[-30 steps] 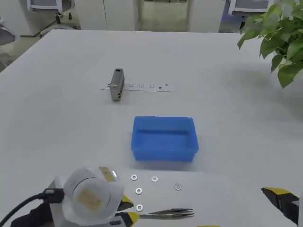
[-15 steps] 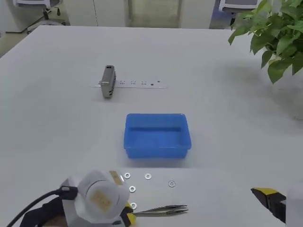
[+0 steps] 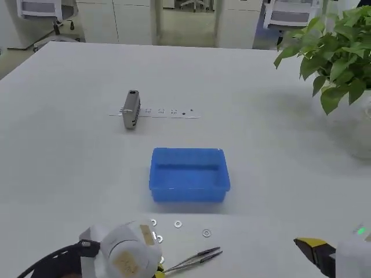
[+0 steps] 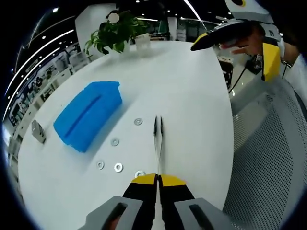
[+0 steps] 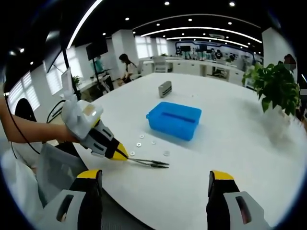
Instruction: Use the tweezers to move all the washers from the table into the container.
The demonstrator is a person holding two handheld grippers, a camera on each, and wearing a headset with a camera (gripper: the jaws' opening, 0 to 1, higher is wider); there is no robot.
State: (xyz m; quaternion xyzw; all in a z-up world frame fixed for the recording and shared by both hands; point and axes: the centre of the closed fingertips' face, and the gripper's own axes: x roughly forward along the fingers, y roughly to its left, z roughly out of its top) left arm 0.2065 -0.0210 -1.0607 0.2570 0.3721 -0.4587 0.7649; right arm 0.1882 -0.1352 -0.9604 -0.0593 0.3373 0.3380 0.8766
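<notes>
At the lower left of the head view the left gripper (image 4: pixel 157 179) sits low over the counter (image 3: pixel 278 174). In its own view its yellow-tipped fingers (image 4: pixel 144 181) are pressed together on the back end of the tweezers (image 4: pixel 158 139), so the tool juts straight ahead like a thin extension. That hold probably lets the squeeze pass down to the prongs. Their tips stand a hair apart with nothing between them, and I cannot tell whether they touch the surface. Far above the gripper in the head view, a small grey block (image 3: pixel 132 108) stands well apart, out of the way.

Just left of the prongs in the left gripper view lie five washers (image 4: pixel 114 142), flat and scattered. They sit in the strip between the counter's near edge and the blue container (image 3: pixel 189 175), which is at the middle of the head view. Its inside looks bare blue, so I judge the moving not yet begun. The gap is short, but the container's wall must be cleared on every carry.

The right gripper (image 5: pixel 154 179) has its fingers spread wide along the bottom of its own view, holding nothing, and waits at the lower right corner of the head view. It is well apart from the washers, which leaves the tweezers free room. A plant (image 3: pixel 336 52) fills the upper right, with broad bare counter between it and the container. The near edge is the tight side, and a flicked washer could slide off there.
</notes>
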